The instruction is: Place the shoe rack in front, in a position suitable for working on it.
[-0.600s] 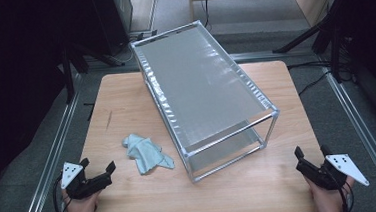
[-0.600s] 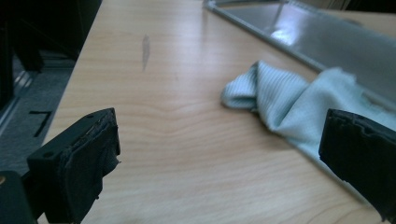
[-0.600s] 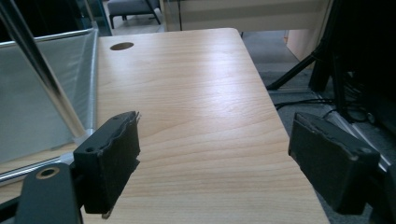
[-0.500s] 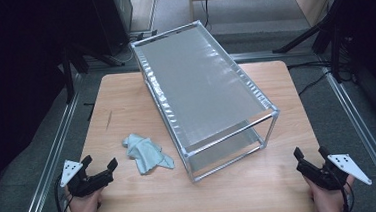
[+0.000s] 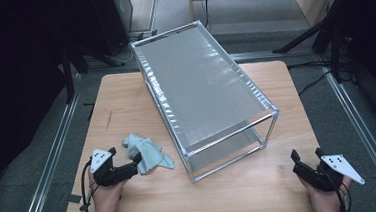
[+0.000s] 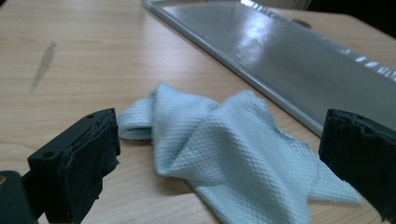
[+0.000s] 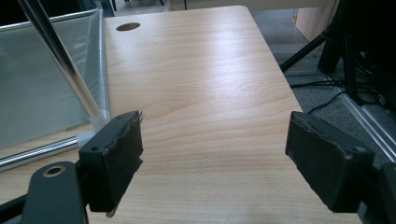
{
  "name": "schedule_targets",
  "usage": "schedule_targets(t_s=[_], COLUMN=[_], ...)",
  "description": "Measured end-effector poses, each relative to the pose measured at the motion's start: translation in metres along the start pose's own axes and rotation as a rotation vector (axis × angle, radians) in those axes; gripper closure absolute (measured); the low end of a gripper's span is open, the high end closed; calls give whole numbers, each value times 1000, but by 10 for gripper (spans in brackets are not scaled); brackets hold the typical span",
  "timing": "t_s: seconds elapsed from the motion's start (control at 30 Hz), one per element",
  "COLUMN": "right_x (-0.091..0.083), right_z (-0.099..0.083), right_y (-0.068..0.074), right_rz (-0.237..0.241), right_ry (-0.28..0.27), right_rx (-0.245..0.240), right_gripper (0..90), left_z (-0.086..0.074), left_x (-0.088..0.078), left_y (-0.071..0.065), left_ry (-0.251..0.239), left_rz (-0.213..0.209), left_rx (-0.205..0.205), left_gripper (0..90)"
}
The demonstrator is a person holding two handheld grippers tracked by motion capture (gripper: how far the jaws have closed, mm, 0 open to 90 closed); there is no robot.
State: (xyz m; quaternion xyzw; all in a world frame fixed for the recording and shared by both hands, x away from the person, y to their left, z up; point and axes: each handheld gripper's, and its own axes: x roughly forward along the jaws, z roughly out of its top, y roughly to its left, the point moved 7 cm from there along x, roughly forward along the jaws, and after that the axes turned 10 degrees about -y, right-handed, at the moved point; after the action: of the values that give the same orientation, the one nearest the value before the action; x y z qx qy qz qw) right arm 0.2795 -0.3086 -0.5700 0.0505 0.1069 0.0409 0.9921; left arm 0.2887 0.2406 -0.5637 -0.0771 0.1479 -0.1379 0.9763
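Left gripper [image 5: 136, 165] gaping at crumpled cloth [image 5: 146, 152] (long axis toward rack [image 5: 202, 92]).

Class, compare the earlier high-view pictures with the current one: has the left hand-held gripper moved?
Yes. The left hand-held gripper has moved toward the light blue cloth, away from the table's left edge; its open jaws now reach the cloth's near edge.
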Motion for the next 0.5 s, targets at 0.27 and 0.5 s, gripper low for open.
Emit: schedule_targets(t_s=[0.27,0.5], right_x=[2,-1], right_z=[-1,-2], right_y=[1,11], right_rz=[-7,22], right_ry=[9,20], right_rx=[-4,-42], right_gripper=[194,192], left_z=[-16,-25], left_x=[34,42], left_y=[-11,-15], left_ry=[147,189], left_rz=[61,60], left_rx=[69,108], left_gripper=[51,321])
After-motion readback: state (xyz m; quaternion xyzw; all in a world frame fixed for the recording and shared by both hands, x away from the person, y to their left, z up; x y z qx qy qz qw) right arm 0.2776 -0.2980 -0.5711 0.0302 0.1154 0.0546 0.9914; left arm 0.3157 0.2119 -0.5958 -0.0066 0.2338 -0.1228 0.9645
